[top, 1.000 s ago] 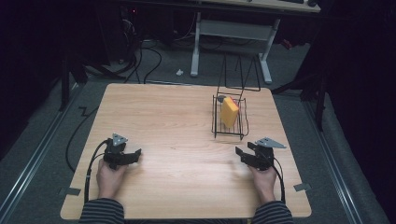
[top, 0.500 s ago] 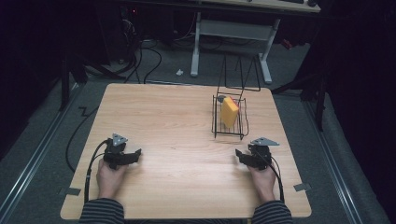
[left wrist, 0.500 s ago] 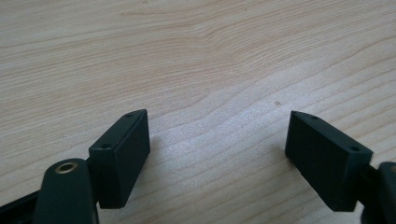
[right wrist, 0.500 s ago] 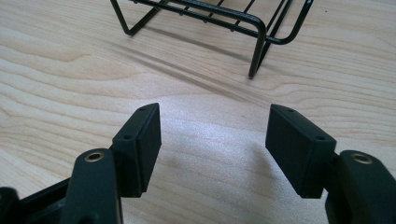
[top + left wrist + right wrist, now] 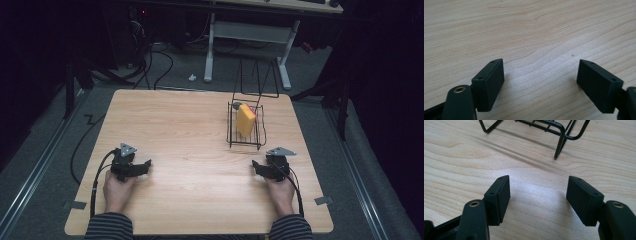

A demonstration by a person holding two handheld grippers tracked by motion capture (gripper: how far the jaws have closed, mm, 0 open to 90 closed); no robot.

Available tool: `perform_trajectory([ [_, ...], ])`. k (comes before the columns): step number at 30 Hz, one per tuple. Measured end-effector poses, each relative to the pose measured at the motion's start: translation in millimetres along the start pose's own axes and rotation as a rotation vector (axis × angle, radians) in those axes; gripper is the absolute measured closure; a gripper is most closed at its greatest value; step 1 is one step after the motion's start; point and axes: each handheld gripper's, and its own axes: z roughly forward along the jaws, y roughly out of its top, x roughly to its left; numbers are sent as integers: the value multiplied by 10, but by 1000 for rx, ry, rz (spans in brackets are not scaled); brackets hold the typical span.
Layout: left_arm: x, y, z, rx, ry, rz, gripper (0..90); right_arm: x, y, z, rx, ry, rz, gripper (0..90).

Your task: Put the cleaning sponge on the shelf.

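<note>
Yellow block [image 5: 245, 120], flat and rectangular, looks like a sponge; stands on edge inside a black wire rack [image 5: 232, 134] at the far right of the worktop, long axis running up and slightly tilted, broad face toward the left; its lower part is crossed by the wires, material hard to confirm. Rack: thin bent rod, open frame, a taller wire loop behind it; its near foot and rails show at the top of the right gripper view [image 5: 560, 142]. Worktop [image 5: 180, 130]: pale wood-grain laminate, rectangular, rounded corners. Left gripper [image 5: 143, 166], near left, jaws spread wide over bare wood, nothing between them. Right gripper [image 5: 257, 166], near right, likewise released, just short of the rack. Striped sleeves cut off at the bottom edge.
</note>
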Motion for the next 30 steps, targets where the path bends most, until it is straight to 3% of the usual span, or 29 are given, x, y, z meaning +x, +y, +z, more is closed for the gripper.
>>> perform_trajectory([
  [30, 0, -2, -2, 1, -1, 1, 225, 5, -15, 26, 5, -18, -1, 318],
])
